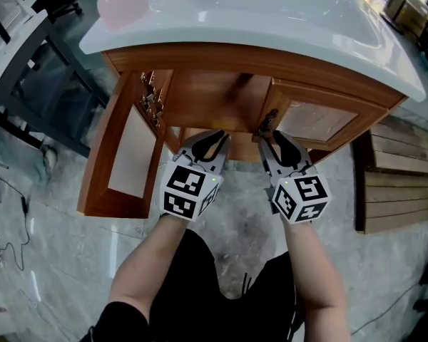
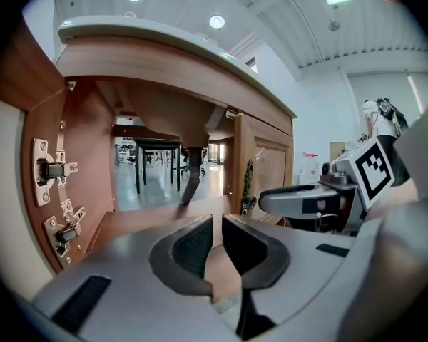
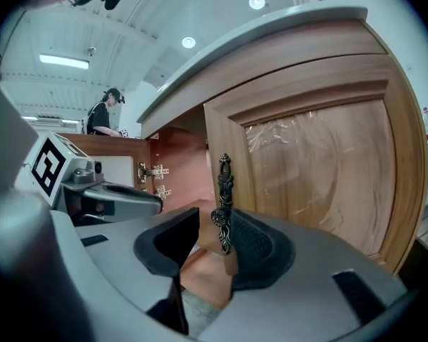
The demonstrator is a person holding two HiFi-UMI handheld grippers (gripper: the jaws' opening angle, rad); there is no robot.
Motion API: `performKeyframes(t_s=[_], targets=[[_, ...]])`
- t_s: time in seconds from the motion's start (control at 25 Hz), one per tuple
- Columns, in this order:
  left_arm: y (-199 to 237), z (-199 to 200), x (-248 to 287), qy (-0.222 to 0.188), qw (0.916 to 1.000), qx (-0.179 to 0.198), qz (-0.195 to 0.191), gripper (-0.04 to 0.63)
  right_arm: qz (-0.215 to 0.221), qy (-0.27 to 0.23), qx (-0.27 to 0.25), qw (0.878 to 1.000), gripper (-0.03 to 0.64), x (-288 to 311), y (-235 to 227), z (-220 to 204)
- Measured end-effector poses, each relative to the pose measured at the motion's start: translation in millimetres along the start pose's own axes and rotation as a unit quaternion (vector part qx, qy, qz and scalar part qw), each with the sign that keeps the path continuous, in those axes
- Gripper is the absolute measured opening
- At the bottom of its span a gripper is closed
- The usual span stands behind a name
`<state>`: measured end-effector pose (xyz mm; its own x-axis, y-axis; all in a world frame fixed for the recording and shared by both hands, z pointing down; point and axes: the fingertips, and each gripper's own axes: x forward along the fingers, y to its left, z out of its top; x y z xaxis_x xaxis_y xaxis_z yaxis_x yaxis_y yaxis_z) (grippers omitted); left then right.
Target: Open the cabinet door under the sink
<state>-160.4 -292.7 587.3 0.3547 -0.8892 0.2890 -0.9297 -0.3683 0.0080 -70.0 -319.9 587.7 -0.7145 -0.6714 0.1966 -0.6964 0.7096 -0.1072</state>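
The wooden cabinet under the white sink (image 1: 271,20) has two doors. Its left door (image 1: 125,155) is swung wide out, hinges (image 2: 53,169) bared. The right door (image 1: 317,120) stands slightly ajar, with a dark ornate handle (image 3: 223,201) on its free edge. My right gripper (image 3: 210,244) is open; the handle and door edge stand between its jaws, close against the right pad (image 3: 253,244). My left gripper (image 2: 217,242) points into the open cabinet with a narrow gap between its pads and nothing in it. In the head view the left gripper (image 1: 212,142) and right gripper (image 1: 274,142) sit side by side.
A drain pipe (image 2: 192,177) hangs inside the cabinet, which is open at the back. Wooden planks (image 1: 403,184) lie on the floor to the right. A dark table frame (image 1: 50,84) and cables (image 1: 7,212) are at the left. A person (image 3: 103,112) stands far behind.
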Motion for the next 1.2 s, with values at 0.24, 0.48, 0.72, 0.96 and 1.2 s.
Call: performKeyframes(t_s=[0.24, 0.48, 0.72, 0.96, 1.2], targets=[[16, 1, -3, -0.01, 0.9999, -0.007, 0.0, 0.054, -0.029, 0.008, -0.001, 1.0, 0.155, 20, 1, -1], [22, 10, -10, -0.023, 0.9996, -0.016, 0.002, 0.054, -0.066, 0.016, -0.011, 0.998, 0.095, 23, -5, -1], [11, 24, -17, -0.033, 0.9992, -0.006, -0.022, 0.091, -0.038, 0.026, -0.031, 0.998, 0.089, 11, 1, -3], [-30, 42, -14, -0.038, 0.9944, 0.028, -0.094, 0.153, 0.001, 0.034, -0.04, 0.999, 0.089, -18, 14, -12], [-77, 66, -11, -0.064, 0.984, 0.054, -0.157, 0.155, 0.031, 0.035, -0.04, 0.998, 0.091, -45, 21, -19]])
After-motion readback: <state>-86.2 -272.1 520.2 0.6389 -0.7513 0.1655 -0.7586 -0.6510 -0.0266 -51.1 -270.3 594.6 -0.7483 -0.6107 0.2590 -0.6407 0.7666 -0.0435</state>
